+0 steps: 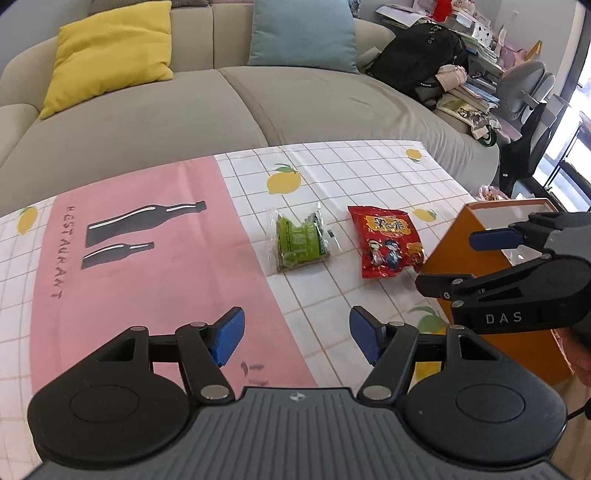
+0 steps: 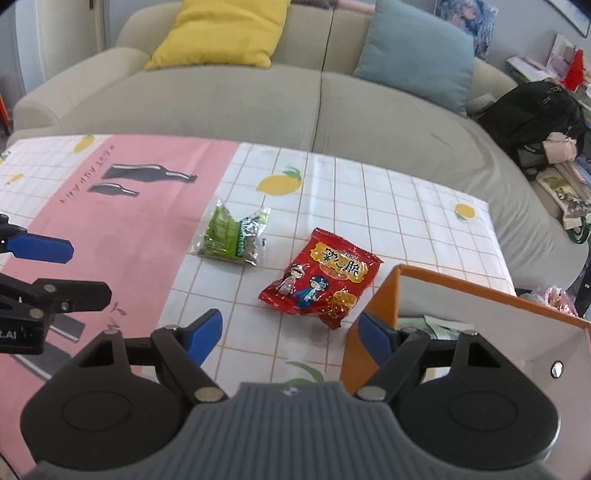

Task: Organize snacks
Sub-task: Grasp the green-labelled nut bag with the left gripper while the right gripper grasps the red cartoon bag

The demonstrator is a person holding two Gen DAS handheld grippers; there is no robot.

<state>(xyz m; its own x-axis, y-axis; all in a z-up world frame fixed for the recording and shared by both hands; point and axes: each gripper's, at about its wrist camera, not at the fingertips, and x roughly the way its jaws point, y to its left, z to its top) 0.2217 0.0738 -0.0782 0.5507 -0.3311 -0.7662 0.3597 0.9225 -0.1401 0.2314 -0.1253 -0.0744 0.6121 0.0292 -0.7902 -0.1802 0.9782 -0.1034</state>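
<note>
Two snack packets lie on the table: a green one (image 1: 300, 240) (image 2: 232, 236) and, to its right, a red one (image 1: 388, 240) (image 2: 321, 280). An orange box (image 1: 491, 280) (image 2: 373, 314) with a white inside stands at the right, holding a pale packet (image 2: 439, 326). My left gripper (image 1: 297, 332) hovers open over the cloth, nearer than the green packet, with nothing between its blue pads. My right gripper (image 2: 291, 332) is open too, nearer than the red packet, its right finger against the box's near wall. It also shows from the side as my right gripper (image 1: 465, 262) in front of the box.
A tablecloth (image 1: 155, 266) (image 2: 369, 192) with a pink panel, lemons and a grid covers the table. Behind it stands a beige sofa (image 1: 236, 103) with a yellow cushion (image 1: 110, 55) and a blue cushion (image 1: 303, 33). A black backpack (image 1: 421, 62) and piled books sit far right.
</note>
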